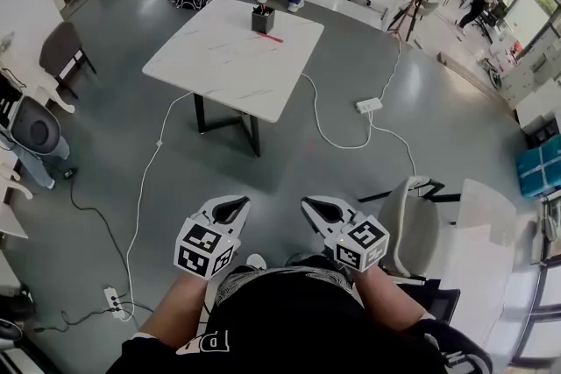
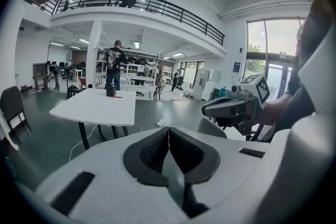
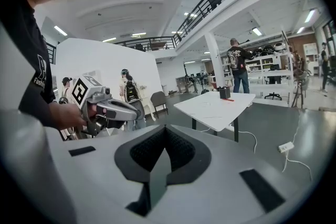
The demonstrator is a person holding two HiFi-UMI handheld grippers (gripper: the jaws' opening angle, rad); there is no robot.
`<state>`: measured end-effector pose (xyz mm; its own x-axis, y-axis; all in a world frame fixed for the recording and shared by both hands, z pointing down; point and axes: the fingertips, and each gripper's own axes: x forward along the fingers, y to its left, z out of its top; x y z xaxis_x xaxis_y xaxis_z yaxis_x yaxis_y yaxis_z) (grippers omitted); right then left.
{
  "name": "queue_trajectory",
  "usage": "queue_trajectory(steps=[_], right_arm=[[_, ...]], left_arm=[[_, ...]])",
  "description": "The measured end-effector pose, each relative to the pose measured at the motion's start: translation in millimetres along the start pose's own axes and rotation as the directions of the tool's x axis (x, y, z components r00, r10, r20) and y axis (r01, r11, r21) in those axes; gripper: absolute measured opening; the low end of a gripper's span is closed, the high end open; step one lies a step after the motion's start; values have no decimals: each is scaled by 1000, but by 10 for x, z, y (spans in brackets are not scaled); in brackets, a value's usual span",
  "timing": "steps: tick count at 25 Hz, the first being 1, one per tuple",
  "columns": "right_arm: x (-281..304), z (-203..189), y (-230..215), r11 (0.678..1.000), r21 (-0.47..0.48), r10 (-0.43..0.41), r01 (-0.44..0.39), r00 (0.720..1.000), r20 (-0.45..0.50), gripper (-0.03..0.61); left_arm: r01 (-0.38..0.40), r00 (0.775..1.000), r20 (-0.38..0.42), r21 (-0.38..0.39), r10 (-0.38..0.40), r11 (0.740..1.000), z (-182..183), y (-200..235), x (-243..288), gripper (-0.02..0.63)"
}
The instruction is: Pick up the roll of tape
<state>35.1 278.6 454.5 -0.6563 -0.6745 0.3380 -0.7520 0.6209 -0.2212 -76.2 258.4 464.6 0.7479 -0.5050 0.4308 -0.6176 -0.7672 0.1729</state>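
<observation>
The pick-up is not yet getting started: the left gripper and the right gripper are hanging close to the person's body, each with its jaws pressed together on nothing, well apart from the white table. No roll of tape is showing clearly. Only a dark box and a red stick are sitting at the table's far end, so the approach and the grasp are both waiting to be done.
</observation>
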Motion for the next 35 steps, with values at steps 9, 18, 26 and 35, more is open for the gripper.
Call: queue_trajectory(steps=[9,18,26,35], right_arm=[[226,-46,-22,999,29,-26,27,999,-21,5],[586,90,-505,999,52,-6,7,1000,-20,5],[1085,424,-1188,996,77,55,-53,998,-24,5],[1275,773,-1911,991,59,121,-120,993,-8,5]], left_arm=[[9,1000,-2,-23,-9,1000,-90,294,3,18],[-29,1000,-8,-48,28,998,20,583,297,19],[-98,995,-24,-53,97,994,404,1040,793,20],[-135,990,-40,-60,133,989,892,1305,1453,18]])
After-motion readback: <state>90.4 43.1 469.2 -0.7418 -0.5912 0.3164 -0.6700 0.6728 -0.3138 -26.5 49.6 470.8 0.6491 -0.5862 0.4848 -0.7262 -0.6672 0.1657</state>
